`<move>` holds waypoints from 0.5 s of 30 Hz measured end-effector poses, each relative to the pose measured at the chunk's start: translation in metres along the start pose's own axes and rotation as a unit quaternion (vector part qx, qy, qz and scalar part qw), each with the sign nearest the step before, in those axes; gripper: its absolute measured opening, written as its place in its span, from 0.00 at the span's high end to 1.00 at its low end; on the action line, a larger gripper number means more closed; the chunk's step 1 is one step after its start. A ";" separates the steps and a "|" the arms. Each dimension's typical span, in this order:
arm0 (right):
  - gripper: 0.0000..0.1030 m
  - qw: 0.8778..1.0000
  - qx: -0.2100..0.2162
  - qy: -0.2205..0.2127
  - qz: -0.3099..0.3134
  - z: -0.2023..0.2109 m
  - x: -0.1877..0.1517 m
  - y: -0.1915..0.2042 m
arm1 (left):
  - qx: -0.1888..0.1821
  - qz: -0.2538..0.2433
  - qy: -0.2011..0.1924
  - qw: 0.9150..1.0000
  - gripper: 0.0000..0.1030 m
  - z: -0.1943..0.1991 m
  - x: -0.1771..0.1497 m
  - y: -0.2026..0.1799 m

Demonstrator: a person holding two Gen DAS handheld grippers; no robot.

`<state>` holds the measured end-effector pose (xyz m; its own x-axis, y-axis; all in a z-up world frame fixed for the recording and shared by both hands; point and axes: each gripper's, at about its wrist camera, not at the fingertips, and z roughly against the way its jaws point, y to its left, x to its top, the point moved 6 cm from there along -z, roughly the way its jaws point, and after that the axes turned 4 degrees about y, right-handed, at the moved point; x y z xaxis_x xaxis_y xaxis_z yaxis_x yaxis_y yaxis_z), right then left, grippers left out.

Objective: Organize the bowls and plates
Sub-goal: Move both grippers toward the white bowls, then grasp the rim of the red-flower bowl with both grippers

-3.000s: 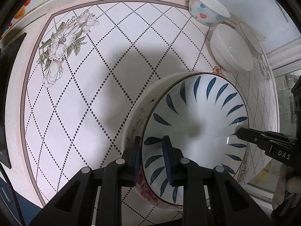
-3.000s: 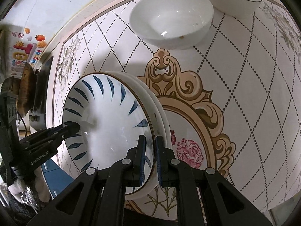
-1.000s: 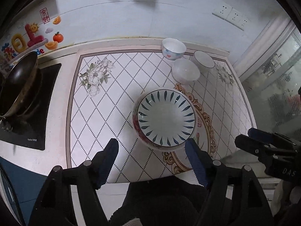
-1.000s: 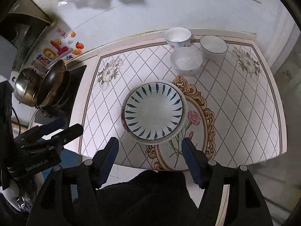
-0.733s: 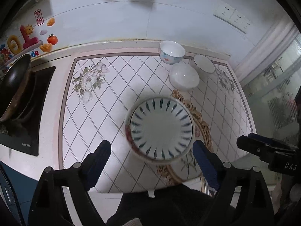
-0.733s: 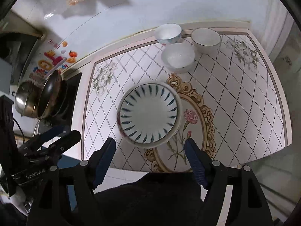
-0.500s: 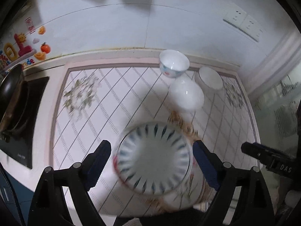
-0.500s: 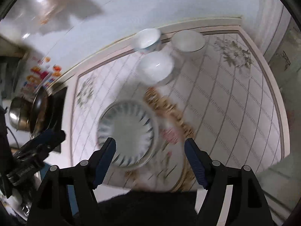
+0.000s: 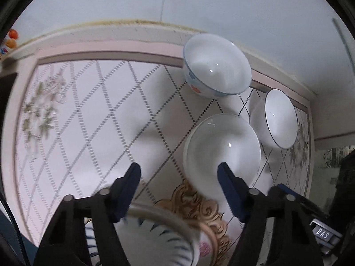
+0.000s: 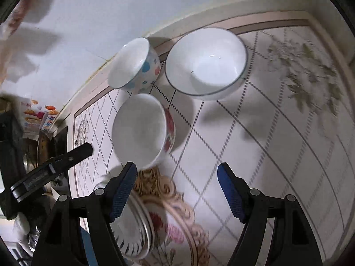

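Note:
Three bowls stand at the back of the patterned counter. A white bowl with red flowers outside (image 9: pixel 221 146) (image 10: pixel 142 130) is nearest. Behind it are a bowl with blue and pink dots (image 9: pixel 216 66) (image 10: pixel 135 64) and a thin-rimmed white bowl (image 9: pixel 279 117) (image 10: pixel 206 62). The stacked plates, a blue-leaf plate on top (image 9: pixel 155 241) (image 10: pixel 135 232), lie at the near edge of both views. My left gripper (image 9: pixel 179 175) is open and empty, over the flowered bowl's left rim. My right gripper (image 10: pixel 177 175) is open and empty, just right of that bowl.
The white wall (image 9: pixel 155 4) rises right behind the bowls. A stove with pans (image 10: pixel 44 146) is at the far left. The counter's right end (image 9: pixel 310 110) meets a wall corner. The left gripper's body (image 10: pixel 51 168) shows in the right wrist view.
Both grippers let go of the blue-leaf plate, opened wide, rose, then moved forward and down toward the bowls. The plate stack has slid to the bottom of both views.

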<state>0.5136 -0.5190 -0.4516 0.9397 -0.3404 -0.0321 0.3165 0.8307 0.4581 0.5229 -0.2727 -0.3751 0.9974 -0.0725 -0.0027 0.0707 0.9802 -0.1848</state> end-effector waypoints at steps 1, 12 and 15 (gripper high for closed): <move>0.27 1.000 0.006 0.005 -0.001 -0.006 0.005 0.000 | 0.000 -0.002 0.005 1.000 0.40 -0.006 0.003 -0.002; 0.79 0.999 0.034 0.033 0.002 -0.055 0.033 0.005 | 0.001 -0.014 0.023 1.000 0.85 -0.043 0.009 -0.008; 0.85 0.999 0.030 0.029 0.014 -0.058 0.034 0.010 | 0.007 -0.020 0.015 1.000 0.86 -0.043 0.006 -0.009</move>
<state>0.5560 -0.4963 -0.4995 0.9546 -0.2899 -0.0691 0.2834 0.8114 0.5112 0.5278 -0.2903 -0.4154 0.9928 -0.1168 -0.0250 0.1109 0.9790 -0.1711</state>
